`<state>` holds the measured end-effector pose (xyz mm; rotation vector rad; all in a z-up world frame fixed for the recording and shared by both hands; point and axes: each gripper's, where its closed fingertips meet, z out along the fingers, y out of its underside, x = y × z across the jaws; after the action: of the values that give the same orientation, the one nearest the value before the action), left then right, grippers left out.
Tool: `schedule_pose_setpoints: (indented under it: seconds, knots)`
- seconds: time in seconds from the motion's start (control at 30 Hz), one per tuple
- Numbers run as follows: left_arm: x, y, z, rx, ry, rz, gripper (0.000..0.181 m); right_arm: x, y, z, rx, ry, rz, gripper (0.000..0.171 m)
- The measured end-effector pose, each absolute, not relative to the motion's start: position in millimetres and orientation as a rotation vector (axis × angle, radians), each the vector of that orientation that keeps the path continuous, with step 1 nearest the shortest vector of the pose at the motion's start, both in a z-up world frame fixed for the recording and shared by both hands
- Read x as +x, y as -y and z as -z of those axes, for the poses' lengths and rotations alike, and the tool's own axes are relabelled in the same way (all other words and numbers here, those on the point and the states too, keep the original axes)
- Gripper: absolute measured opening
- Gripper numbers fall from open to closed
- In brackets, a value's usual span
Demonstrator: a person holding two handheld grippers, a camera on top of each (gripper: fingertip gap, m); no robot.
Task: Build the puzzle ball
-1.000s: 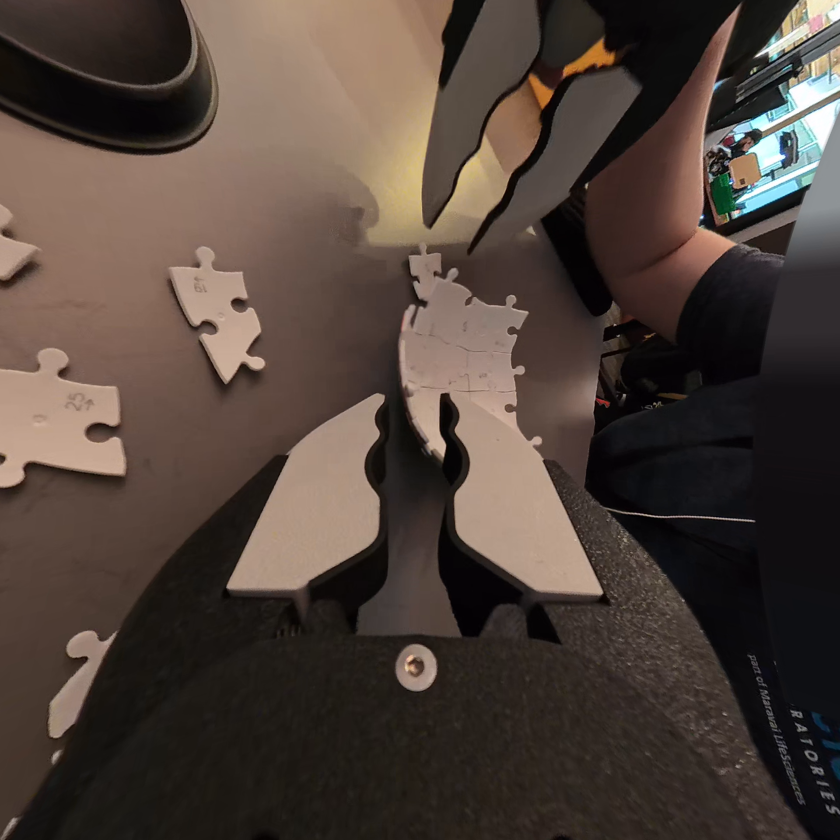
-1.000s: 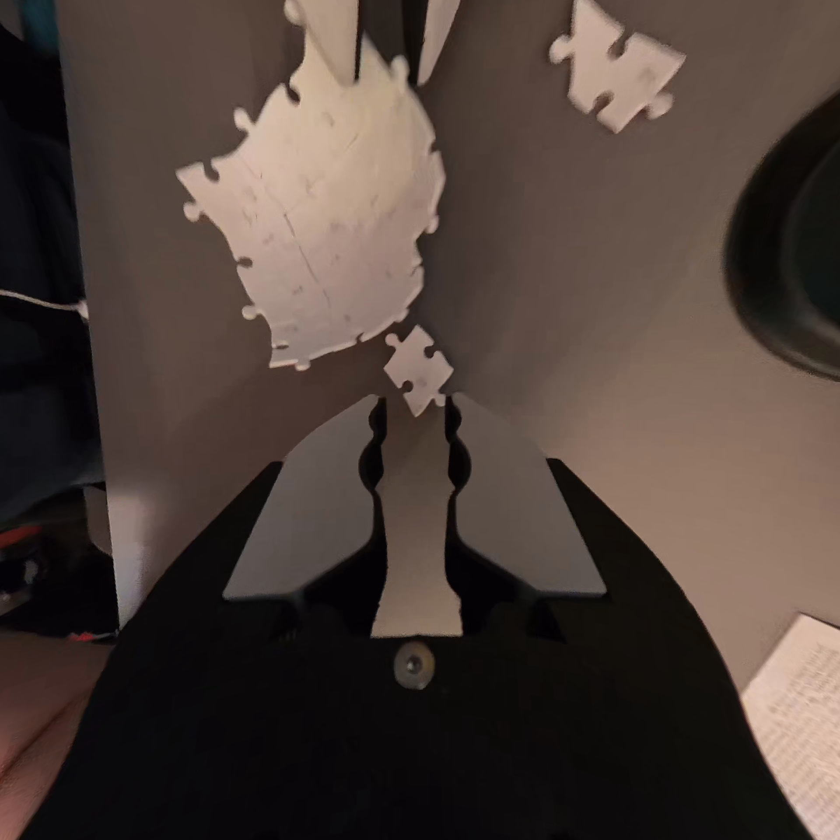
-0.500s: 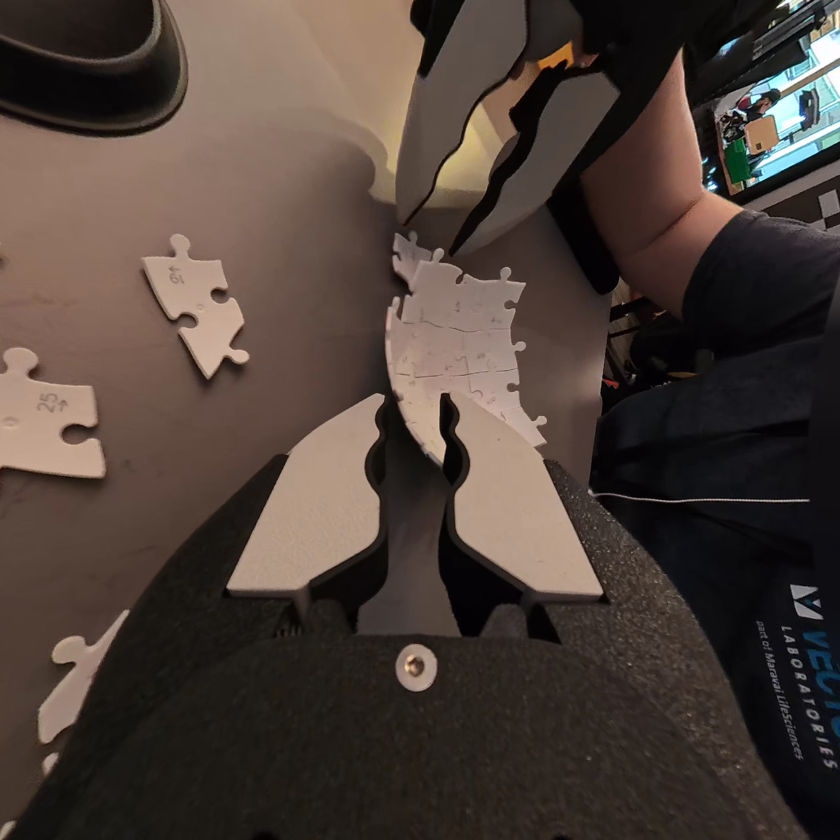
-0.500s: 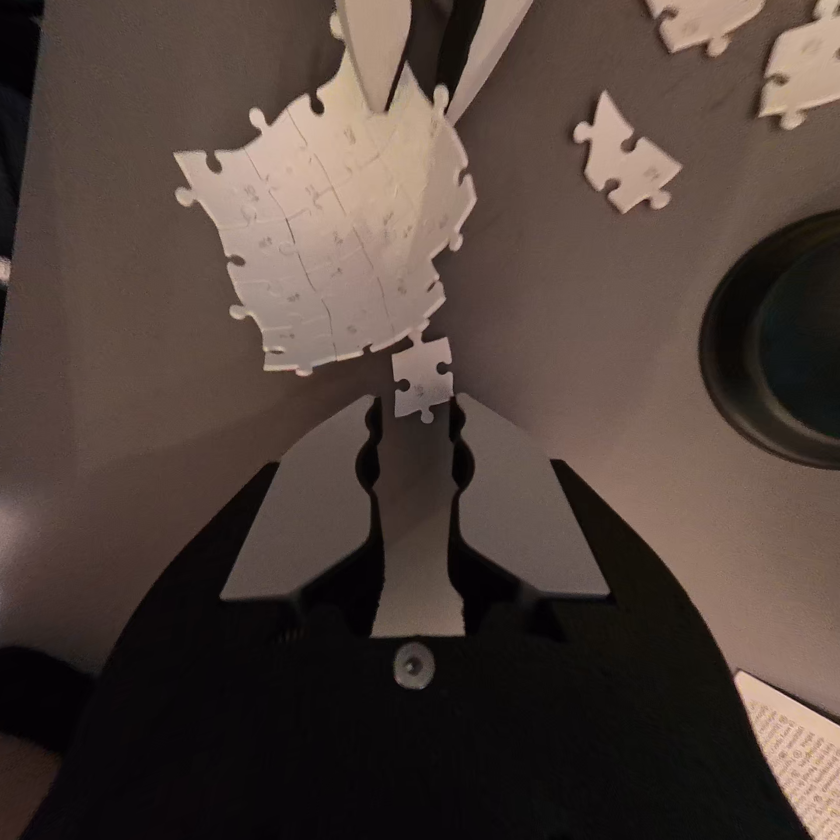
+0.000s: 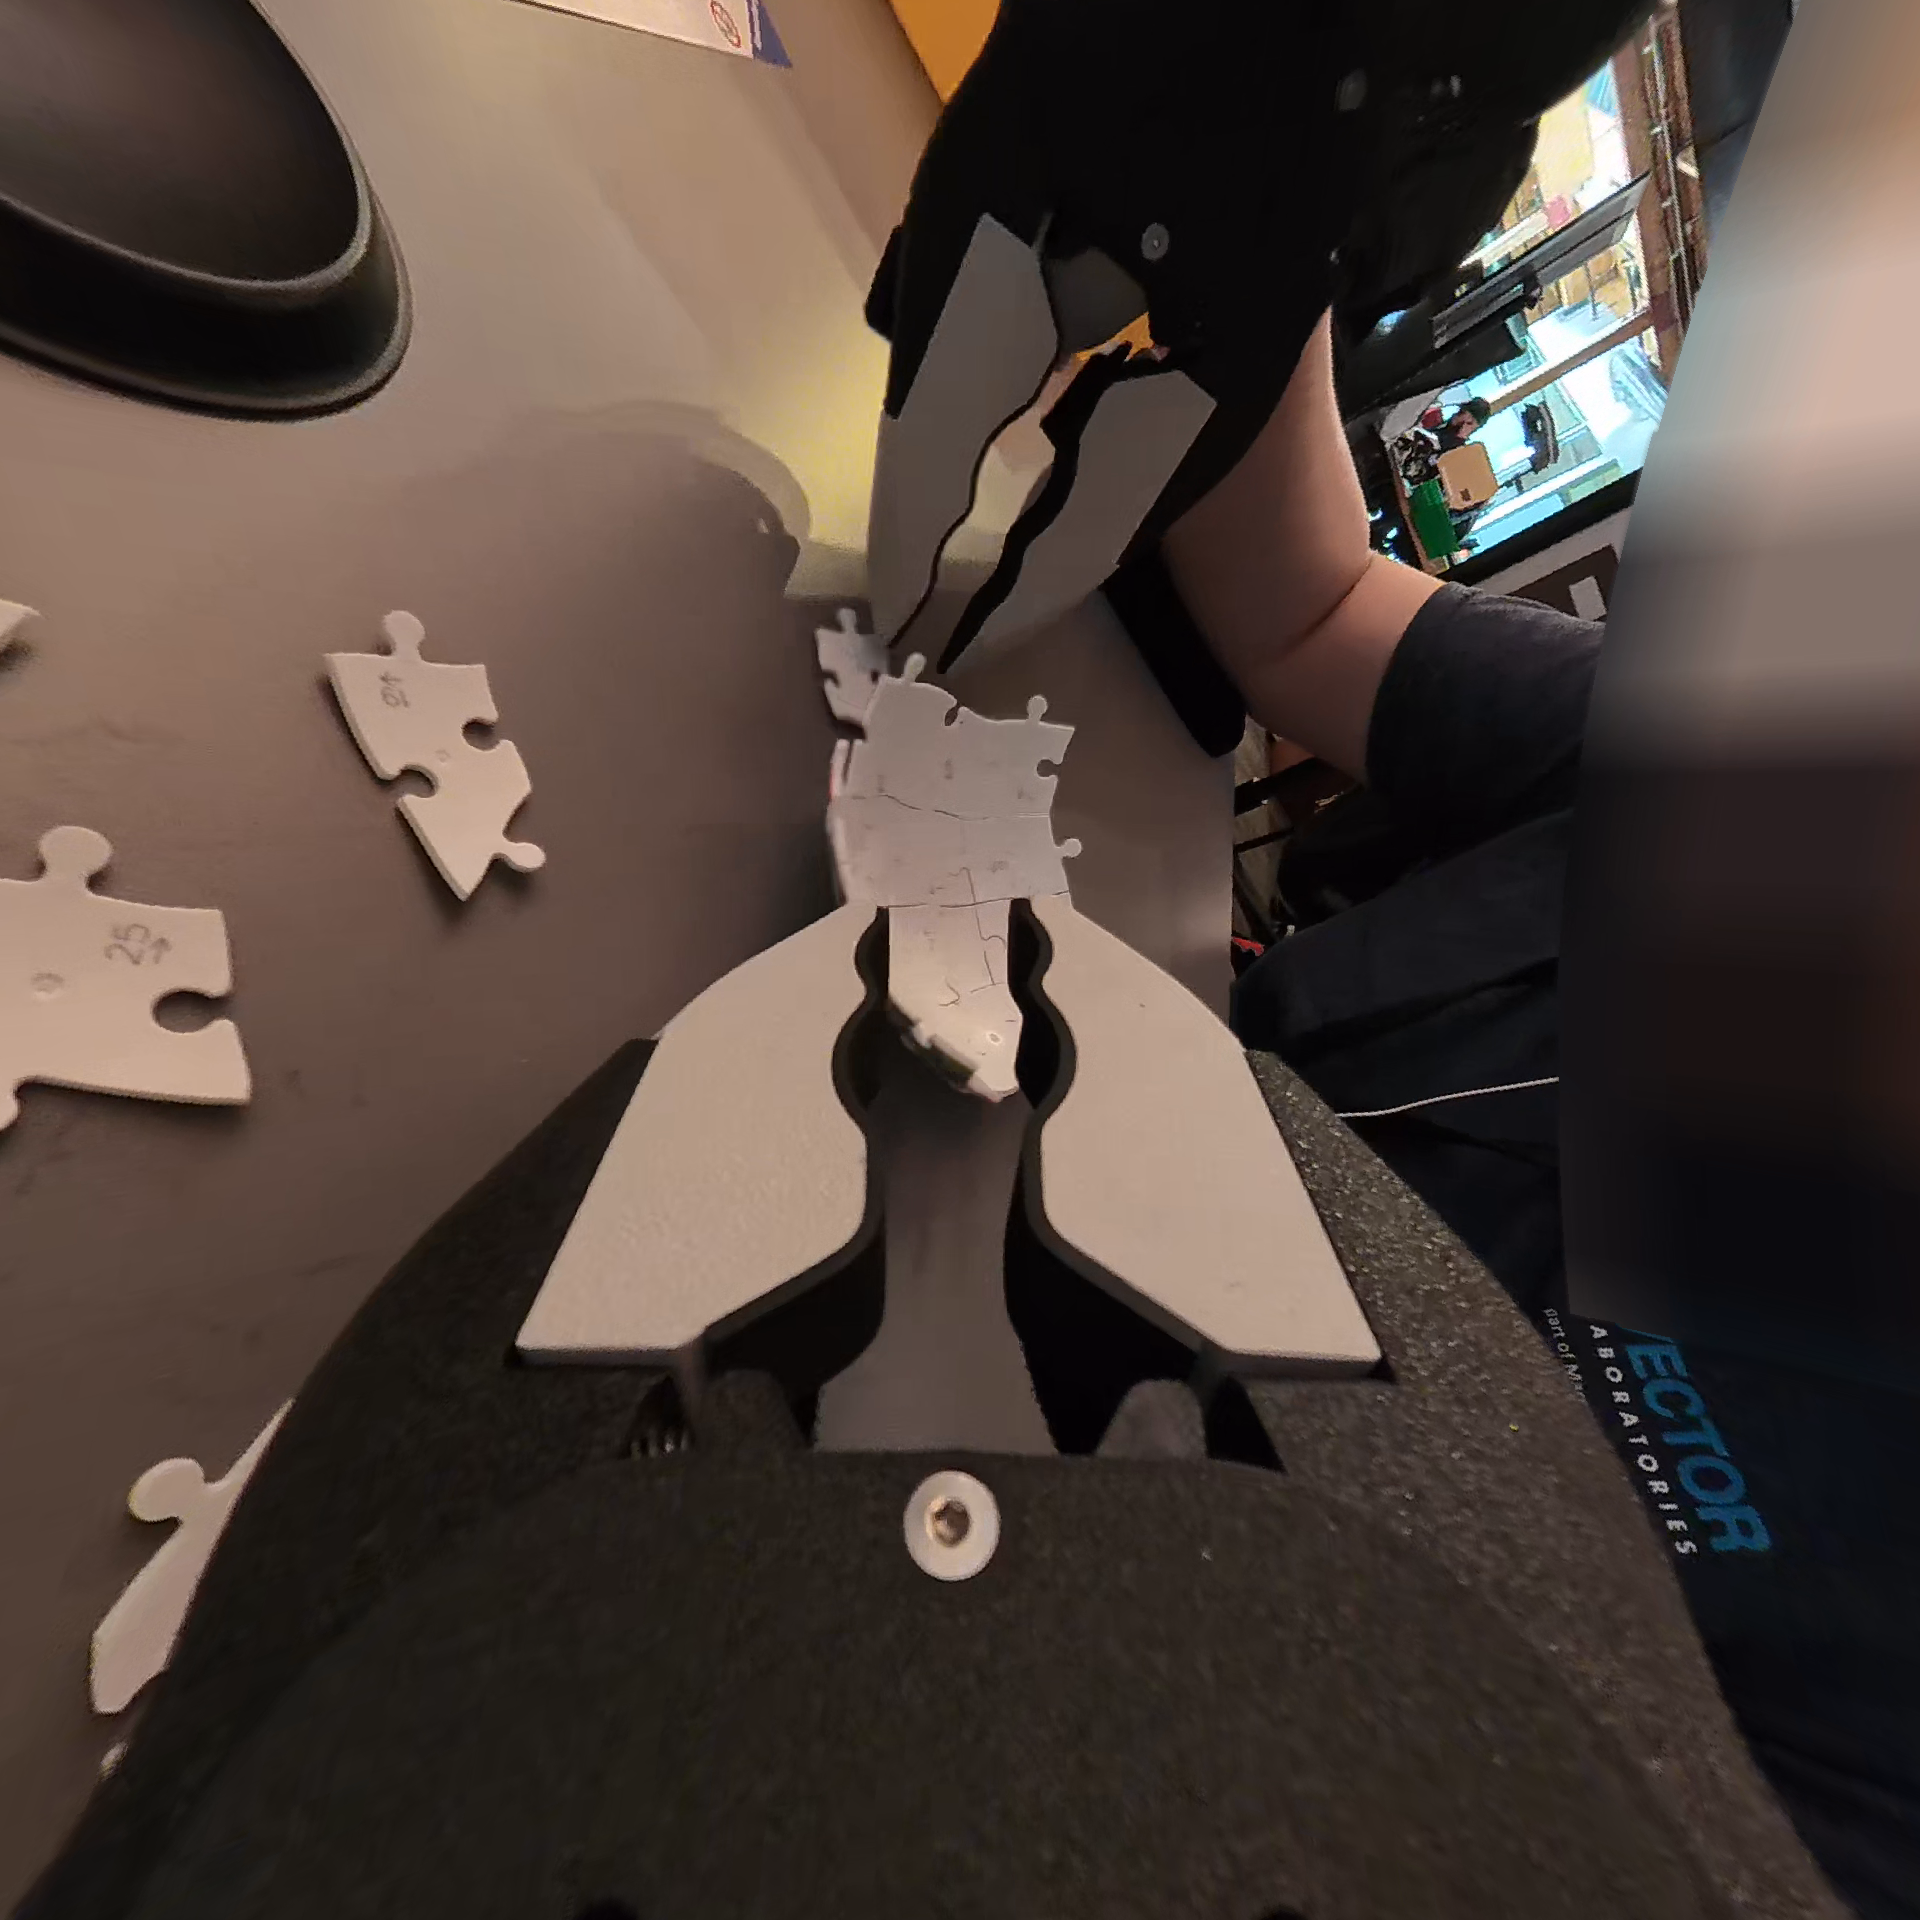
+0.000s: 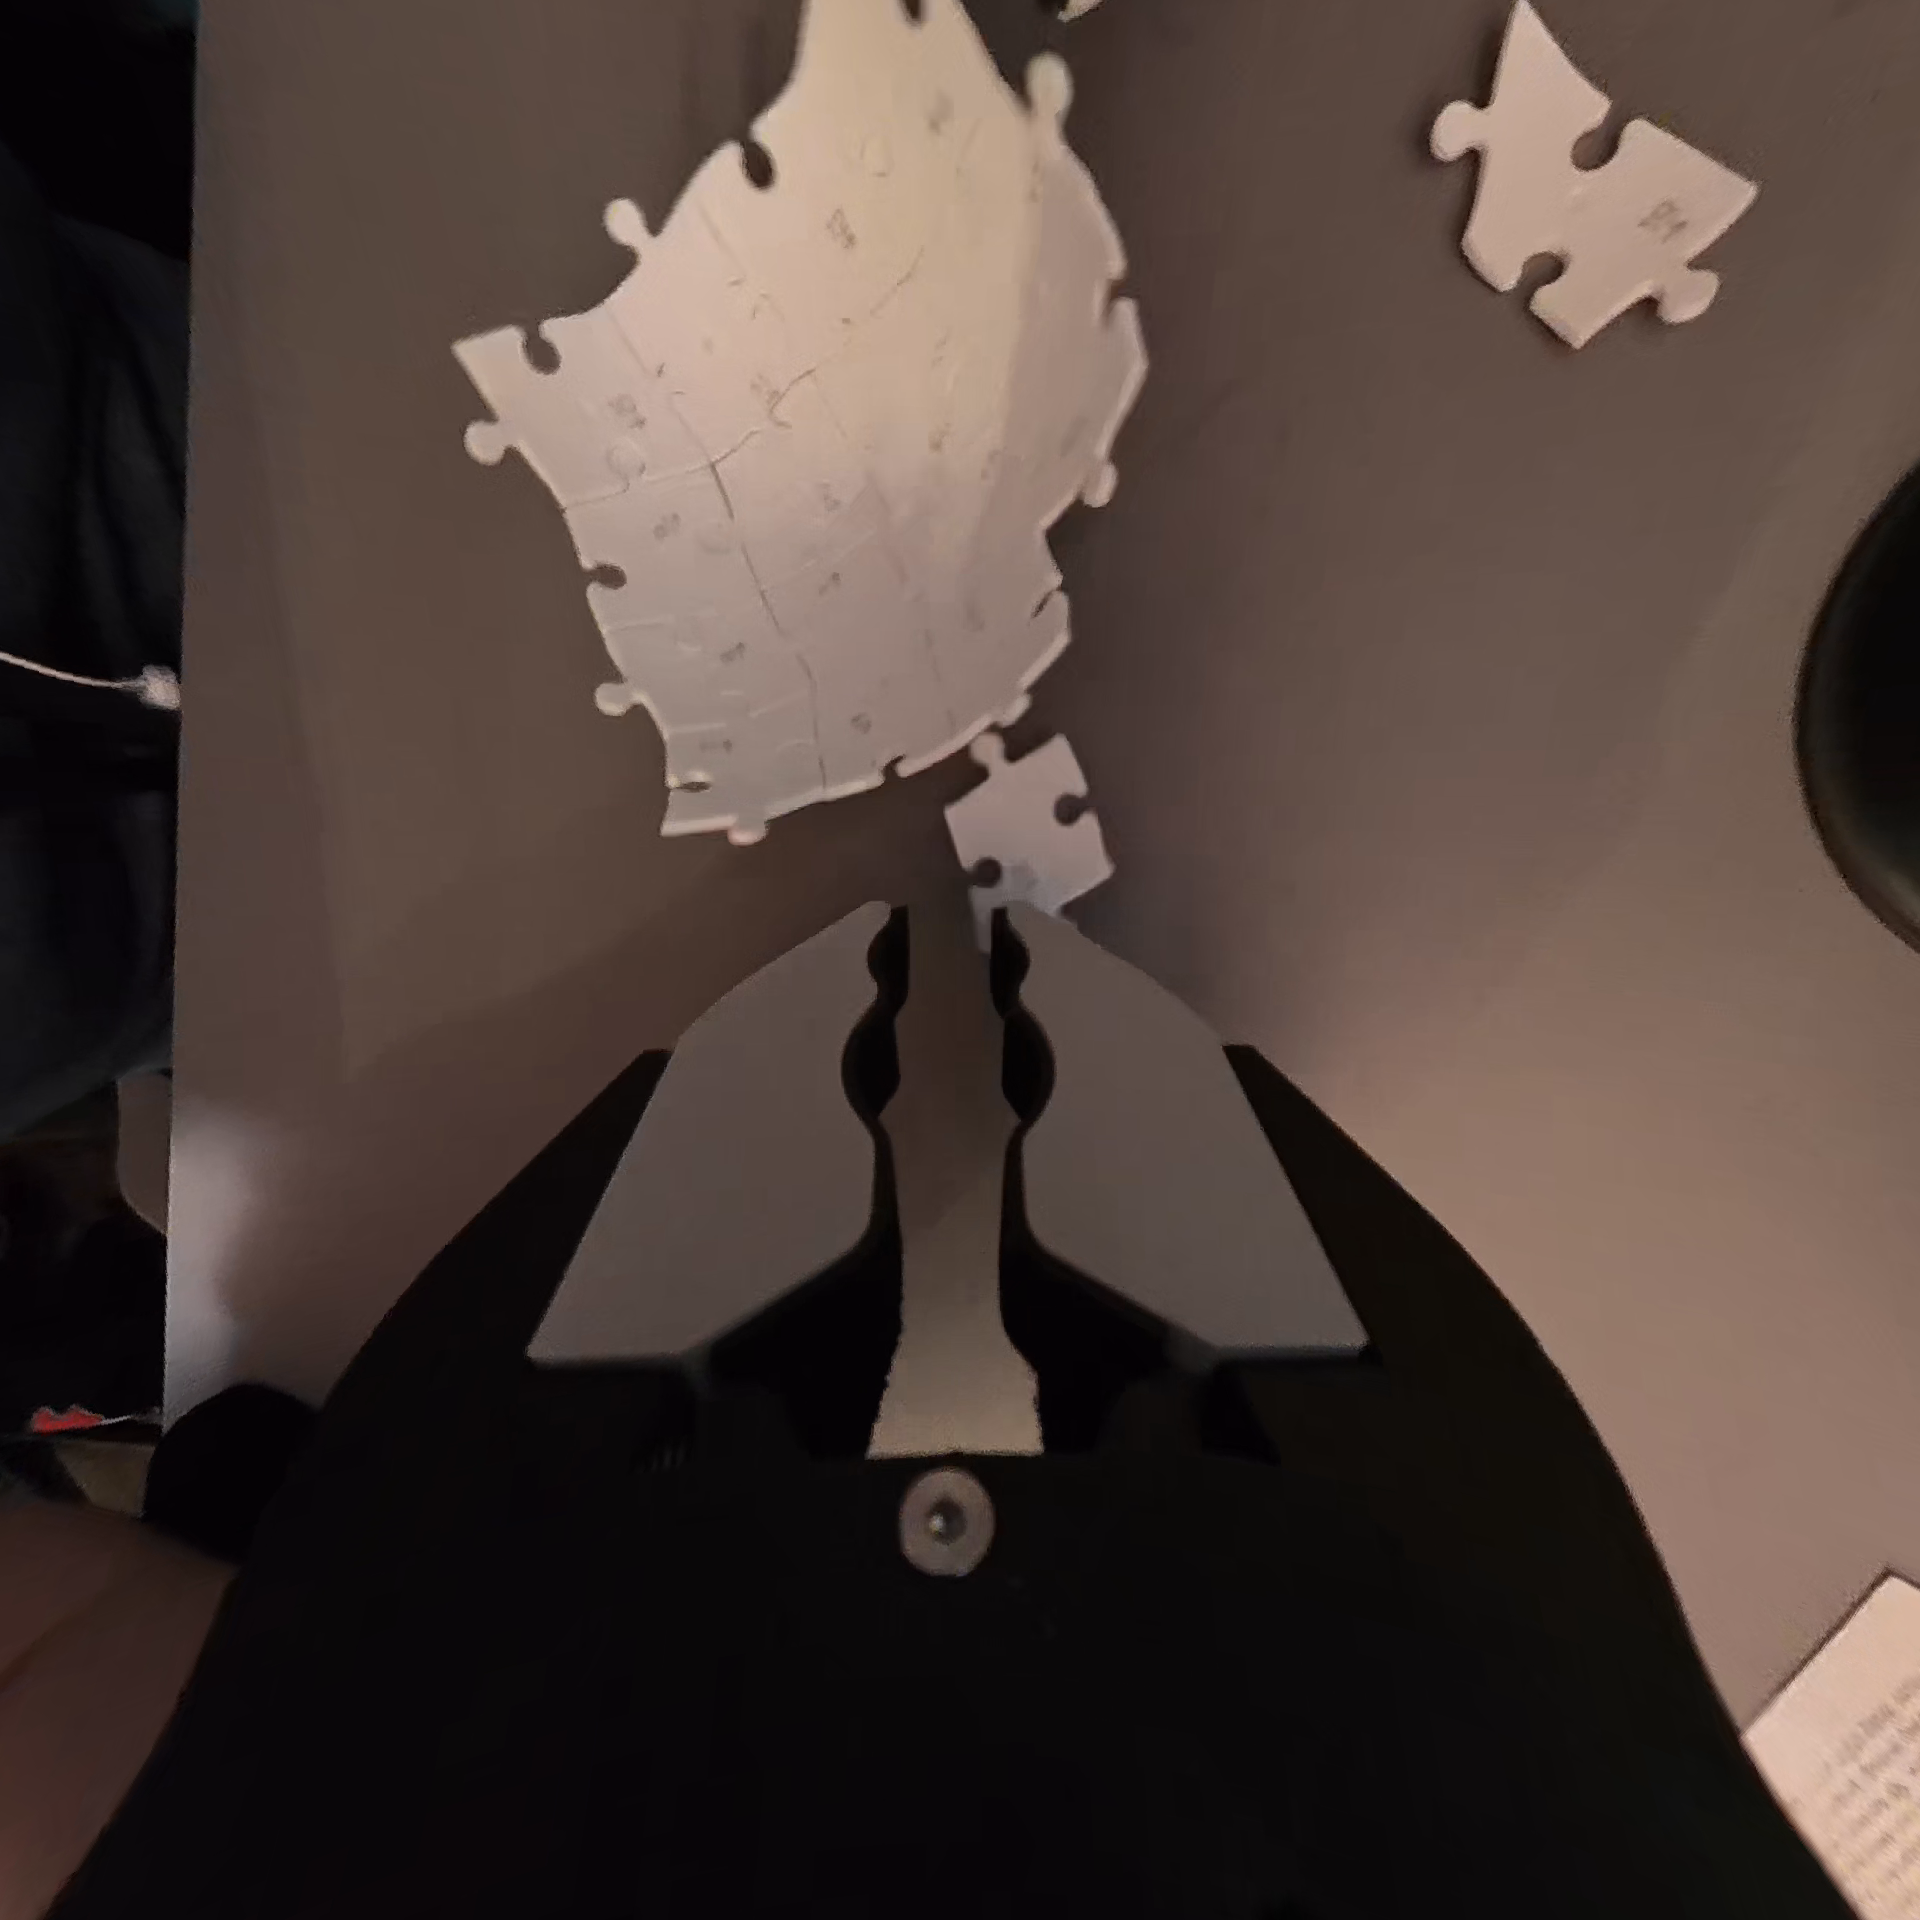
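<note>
Left tongs (image 5: pixel 951 920) grip the curved puzzle shell (image 5: pixel 956 810) above the worktop (image 5: pixel 623 520); right tongs (image 6: pixel 945 914), narrowly parted, hold nothing, a loose piece (image 6: pixel 1029 821) at their tips

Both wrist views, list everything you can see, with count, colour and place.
Curved assembled puzzle section: one, white, between the left tongs' fingers.
Small single piece: one, white, at the section's far edge, by the right tongs' tips.
Loose pieces: at least four, white, flat on the table, e.g..
Ring-shaped stand: one, black, far corner.
Printed sheet: one, white, table edge.
Table: grey.
Left tongs: grey fingers, black body.
Right tongs: same, slightly apart.
Person's forearm.
</note>
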<state>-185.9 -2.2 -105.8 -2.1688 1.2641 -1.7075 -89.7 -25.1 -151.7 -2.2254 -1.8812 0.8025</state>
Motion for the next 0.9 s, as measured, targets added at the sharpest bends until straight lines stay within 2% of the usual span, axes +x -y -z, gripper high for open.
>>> schedule_pose_setpoints:
  seconds: [0.33, 0.63, 0.9]
  knots:
    - [-187, 3, 107, -2.177, -1.290, 1.672, 0.021, -83, 14, 148, -2.238, 1.847, -0.731, 0.015]
    - [-187, 4, 108, -2.184, -1.296, 1.671, 0.021, -79, 18, 155, -2.280, 1.878, -0.720, 0.023]
    - [-188, 3, 107, -2.183, -1.290, 1.675, 0.021, -87, 12, 152, -2.301, 1.779, -0.777, 0.039]
